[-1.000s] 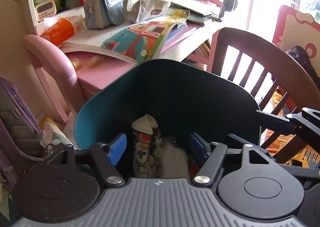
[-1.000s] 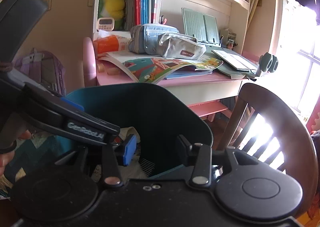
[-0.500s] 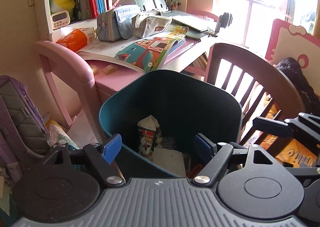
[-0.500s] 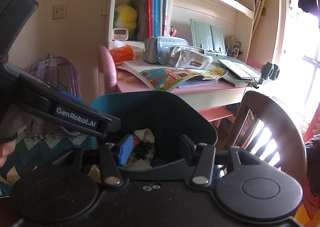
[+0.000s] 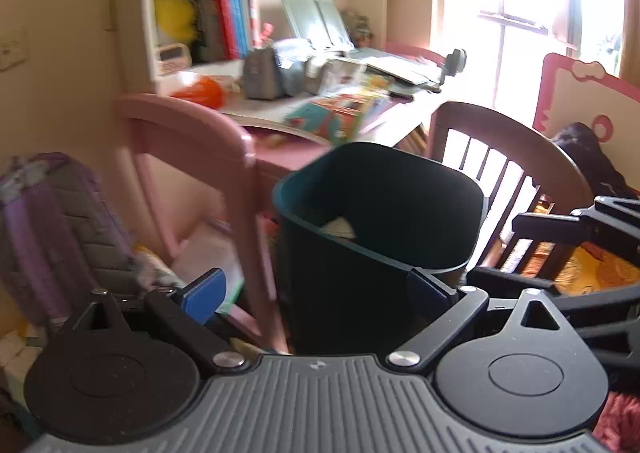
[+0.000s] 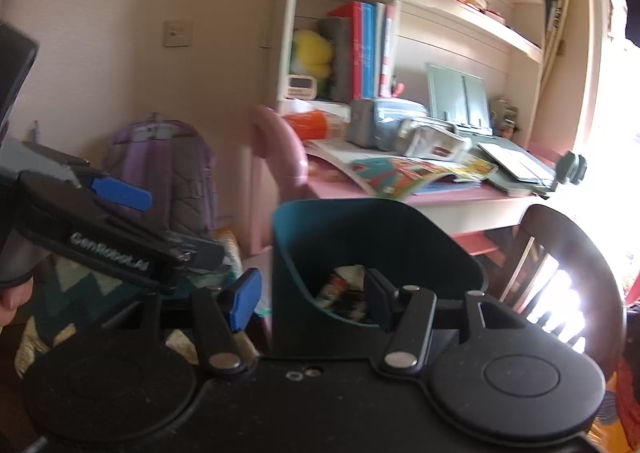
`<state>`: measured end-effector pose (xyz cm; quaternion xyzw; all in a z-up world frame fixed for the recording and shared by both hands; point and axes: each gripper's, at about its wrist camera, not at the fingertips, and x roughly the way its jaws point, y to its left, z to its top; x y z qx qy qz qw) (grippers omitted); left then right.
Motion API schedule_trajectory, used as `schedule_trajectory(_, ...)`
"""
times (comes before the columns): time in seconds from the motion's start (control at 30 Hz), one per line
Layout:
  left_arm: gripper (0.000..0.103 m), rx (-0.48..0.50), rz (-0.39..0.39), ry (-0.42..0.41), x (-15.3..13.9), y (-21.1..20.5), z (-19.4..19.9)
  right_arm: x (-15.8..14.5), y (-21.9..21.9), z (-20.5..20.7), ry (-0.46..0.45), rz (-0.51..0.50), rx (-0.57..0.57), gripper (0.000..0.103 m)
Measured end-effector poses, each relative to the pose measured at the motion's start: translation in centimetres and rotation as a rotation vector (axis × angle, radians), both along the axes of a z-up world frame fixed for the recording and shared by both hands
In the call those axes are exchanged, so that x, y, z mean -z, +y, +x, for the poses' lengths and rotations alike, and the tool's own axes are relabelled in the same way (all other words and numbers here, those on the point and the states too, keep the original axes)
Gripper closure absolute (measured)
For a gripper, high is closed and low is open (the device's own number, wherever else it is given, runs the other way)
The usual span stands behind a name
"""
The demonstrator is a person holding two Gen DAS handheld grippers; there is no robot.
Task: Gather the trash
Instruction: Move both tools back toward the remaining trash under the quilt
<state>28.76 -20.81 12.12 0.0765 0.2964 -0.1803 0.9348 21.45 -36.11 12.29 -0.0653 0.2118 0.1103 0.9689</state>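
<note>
Left gripper [image 5: 316,289] and right gripper [image 6: 310,295]: jaws opening, both wide and empty, pads clear of the one teal trash bin [image 5: 380,237] seen between them. The bin stands upright on the floor, long axis vertical, mouth upward, with crumpled trash [image 6: 344,289] inside. Behind it are one pink tabletop [image 6: 440,193] and one wooden chair [image 5: 500,149].

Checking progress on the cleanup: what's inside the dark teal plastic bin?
Crumpled printed wrappers and pale paper lie in the dark teal plastic bin; its wall hides the bottom.
</note>
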Motion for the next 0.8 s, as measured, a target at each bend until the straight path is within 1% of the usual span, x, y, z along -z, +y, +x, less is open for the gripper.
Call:
schedule_trajectory(0.07,0.004,-0.008,-0.007,-0.007,0.2,1.8,-0.9,0.0,1.1,-0.3,-0.002,0.003,-0.02,0.047)
schedule_trajectory(0.2,0.004,-0.054,-0.005,-0.02,0.6,5.5,-2.6,0.0,3.8,-0.7,0.002,0.002,-0.076,0.047)
schedule_trajectory(0.37,0.004,-0.104,-0.013,-0.044,1.5,10.5,-4.8,0.8,7.8,-1.3,0.019,-0.004,-0.159,0.047)
schedule_trajectory(0.47,0.004,-0.132,-0.009,-0.051,2.2,13.4,-6.1,1.7,10.5,-1.5,0.04,-0.001,-0.214,0.047)
schedule_trajectory(0.6,0.004,-0.17,-0.019,-0.018,3.8,17.3,-7.2,3.3,14.4,-1.6,0.077,0.002,-0.284,0.047)
schedule_trajectory(0.8,0.004,-0.248,0.007,0.007,7.2,23.2,-9.0,6.5,20.1,-1.7,0.13,0.012,-0.372,0.047)
